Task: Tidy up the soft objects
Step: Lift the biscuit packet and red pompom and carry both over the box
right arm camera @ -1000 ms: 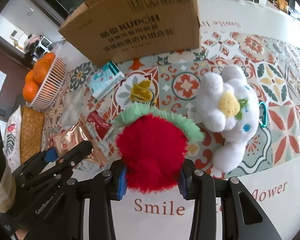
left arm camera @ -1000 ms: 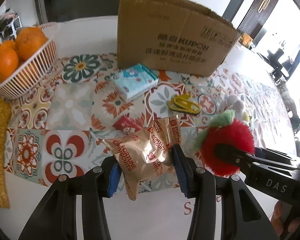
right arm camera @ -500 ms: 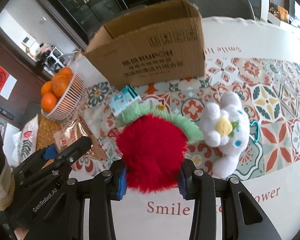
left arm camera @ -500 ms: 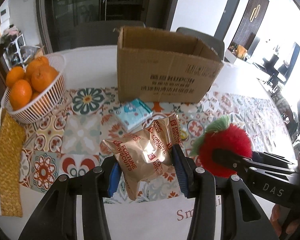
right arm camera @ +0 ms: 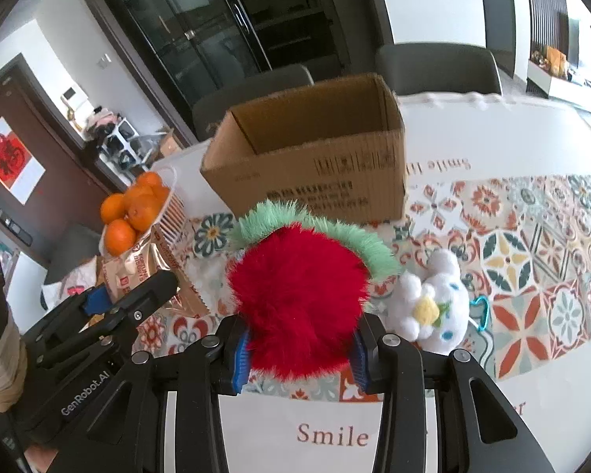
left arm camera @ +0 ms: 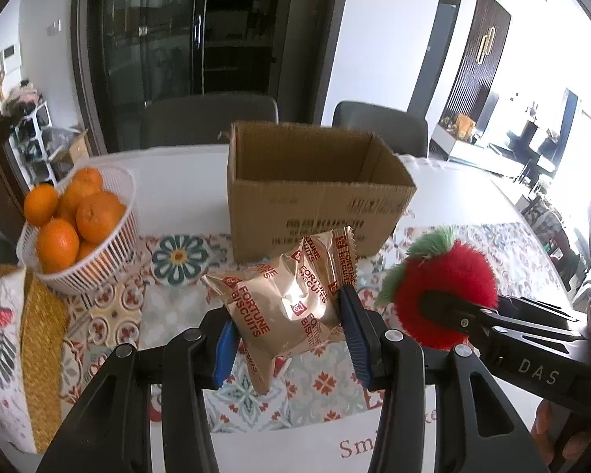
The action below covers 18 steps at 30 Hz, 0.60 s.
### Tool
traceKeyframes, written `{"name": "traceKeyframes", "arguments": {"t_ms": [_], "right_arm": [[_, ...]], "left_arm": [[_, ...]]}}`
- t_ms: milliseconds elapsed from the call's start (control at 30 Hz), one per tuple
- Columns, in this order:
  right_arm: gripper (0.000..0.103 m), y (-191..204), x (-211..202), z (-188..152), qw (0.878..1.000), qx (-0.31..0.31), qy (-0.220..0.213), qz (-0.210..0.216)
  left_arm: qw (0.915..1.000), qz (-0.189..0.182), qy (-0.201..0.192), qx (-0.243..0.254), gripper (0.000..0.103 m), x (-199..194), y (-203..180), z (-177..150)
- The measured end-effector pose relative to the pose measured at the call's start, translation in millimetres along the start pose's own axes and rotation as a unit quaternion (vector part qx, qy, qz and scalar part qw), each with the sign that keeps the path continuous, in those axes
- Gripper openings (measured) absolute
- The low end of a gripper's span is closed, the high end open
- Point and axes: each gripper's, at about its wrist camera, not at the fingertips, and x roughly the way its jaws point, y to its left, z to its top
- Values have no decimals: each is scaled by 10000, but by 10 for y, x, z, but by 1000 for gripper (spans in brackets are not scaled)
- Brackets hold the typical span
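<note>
While the cardboard box [left arm camera: 315,193] stands open-topped at the far side of the surface [right arm camera: 512,134], what shows of its inside looks empty, though its floor is hidden from both views, so I cannot be sure nothing lies there. Task judged early: two soft items lifted, none visibly packed. Left claw [left arm camera: 287,335] clamped on a gold biscuit packet [left arm camera: 287,303], held clear above the patterned cloth [left arm camera: 169,256], short of the box front. Right claw [right arm camera: 299,349] clamped on a red plush strawberry [right arm camera: 295,303] with green fringe, also aloft, just beside the left one. Remaining, by my reckoning: carry both over the rim, release, then fetch the white plush flower [right arm camera: 429,307] lying on the cloth near the right claw. That plush, with a blue clip [right arm camera: 480,313] at its side, appears only in the right wrist view; the left wrist view misses it. The left wrist view alone gives the woven yellow mat [left arm camera: 39,339] and the full face of the packet. The orange basket [left arm camera: 98,252] shows in both views.
</note>
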Motion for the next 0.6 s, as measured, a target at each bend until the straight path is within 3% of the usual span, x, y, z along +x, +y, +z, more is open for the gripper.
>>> {"name": "traceKeyframes", "arguments": {"t_ms": [600], "right_arm": [[41, 145, -371, 382, 9974, -174, -692, 112]], "left_arm": [[9977, -12, -623, 248, 47, -270, -127, 522]]}}
